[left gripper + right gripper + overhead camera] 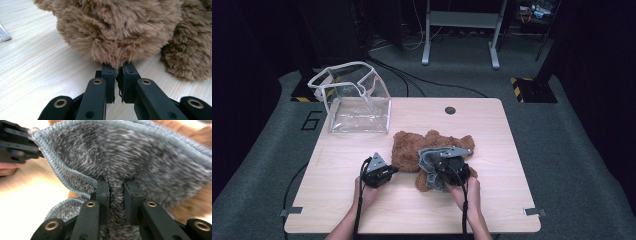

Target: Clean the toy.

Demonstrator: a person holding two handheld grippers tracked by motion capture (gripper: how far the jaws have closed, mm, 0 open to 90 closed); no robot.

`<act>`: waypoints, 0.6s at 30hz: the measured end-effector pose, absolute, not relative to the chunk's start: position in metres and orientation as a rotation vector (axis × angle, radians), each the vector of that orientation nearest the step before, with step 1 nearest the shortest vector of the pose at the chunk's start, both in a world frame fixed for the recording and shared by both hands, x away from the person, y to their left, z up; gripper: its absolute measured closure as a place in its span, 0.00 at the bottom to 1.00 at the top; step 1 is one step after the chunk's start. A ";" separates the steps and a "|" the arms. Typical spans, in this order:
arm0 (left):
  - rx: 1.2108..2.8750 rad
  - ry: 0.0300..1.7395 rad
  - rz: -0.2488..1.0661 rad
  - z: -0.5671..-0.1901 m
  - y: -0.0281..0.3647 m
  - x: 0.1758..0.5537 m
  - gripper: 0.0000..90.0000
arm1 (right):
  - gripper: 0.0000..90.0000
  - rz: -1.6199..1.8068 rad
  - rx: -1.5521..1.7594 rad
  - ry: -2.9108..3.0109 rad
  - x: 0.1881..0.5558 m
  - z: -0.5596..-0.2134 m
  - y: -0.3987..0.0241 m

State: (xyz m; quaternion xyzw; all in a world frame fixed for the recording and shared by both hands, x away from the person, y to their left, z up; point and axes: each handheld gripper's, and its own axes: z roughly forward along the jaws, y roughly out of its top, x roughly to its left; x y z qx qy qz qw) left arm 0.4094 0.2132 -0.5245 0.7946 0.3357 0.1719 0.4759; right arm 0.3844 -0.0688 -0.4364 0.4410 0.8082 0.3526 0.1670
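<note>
Fluffy brown plush teddy bear lies mid-frame on the bench; left gripper fingers pinch its fur, right gripper fingers clamp the grey knitted garment. Pull gently.

Left gripper clamped; right gripper clamped

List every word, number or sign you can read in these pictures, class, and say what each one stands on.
"6": a large pale numeral on the grey carpeted floor, left of the light wooden table.
Black-and-yellow hazard stripes: a warning marking on the floor, no words.
No readable writing on the brown furry plush toy, the grey knitted cloth or the clear plastic bag.
</note>
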 end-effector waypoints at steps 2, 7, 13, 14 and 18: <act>1.941 0.822 0.423 -0.525 0.213 0.409 0.93 | 0.85 0.973 1.262 2.327 0.389 -0.448 -0.062; 1.944 0.821 0.426 -0.525 0.213 0.410 0.93 | 0.85 0.992 1.257 2.376 0.378 -0.465 -0.054; 1.942 0.822 0.425 -0.525 0.213 0.410 0.93 | 0.85 0.913 1.211 2.495 0.364 -0.485 -0.046; 1.943 0.821 0.426 -0.525 0.213 0.410 0.93 | 0.85 0.899 1.215 2.513 0.364 -0.489 -0.046; 1.944 0.818 0.419 -0.524 0.214 0.410 0.93 | 0.85 0.939 1.242 2.479 0.365 -0.479 -0.057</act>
